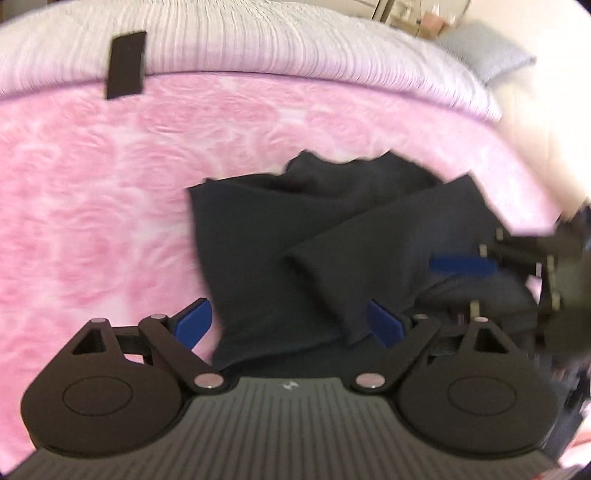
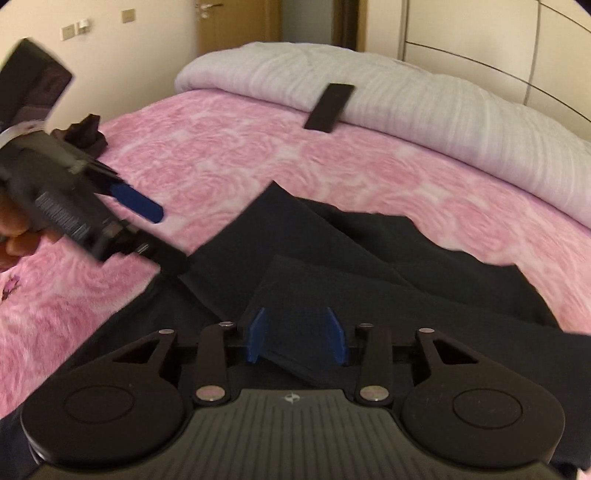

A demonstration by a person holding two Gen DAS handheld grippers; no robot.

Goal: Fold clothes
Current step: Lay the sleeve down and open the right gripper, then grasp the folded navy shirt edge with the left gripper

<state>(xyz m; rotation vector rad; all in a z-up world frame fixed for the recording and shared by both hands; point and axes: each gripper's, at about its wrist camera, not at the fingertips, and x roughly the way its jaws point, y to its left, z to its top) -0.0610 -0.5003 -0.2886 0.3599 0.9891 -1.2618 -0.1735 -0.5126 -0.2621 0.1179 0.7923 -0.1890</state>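
A black garment [image 1: 332,236] lies crumpled on the pink bedspread [image 1: 92,184], with a sleeve-like fold [image 1: 332,288] crossing its front. My left gripper [image 1: 288,325] is open wide just above the garment's near edge, with the fold lying between its blue fingers. One blue finger [image 1: 461,266] of my right gripper shows at the right, over the cloth. In the right wrist view my right gripper [image 2: 297,336] is open, its fingers either side of a folded flap of the garment [image 2: 369,266]. The left gripper [image 2: 166,236], held by a hand [image 2: 11,229], hovers at the garment's left edge.
A black flat rectangular object [image 2: 328,107] rests on the edge of a pale ribbed duvet [image 2: 424,107] at the far side of the bed. A small dark crumpled cloth [image 2: 86,134] lies near the bed's far left. A grey pillow [image 1: 487,59] and a door [image 2: 236,22] stand beyond.
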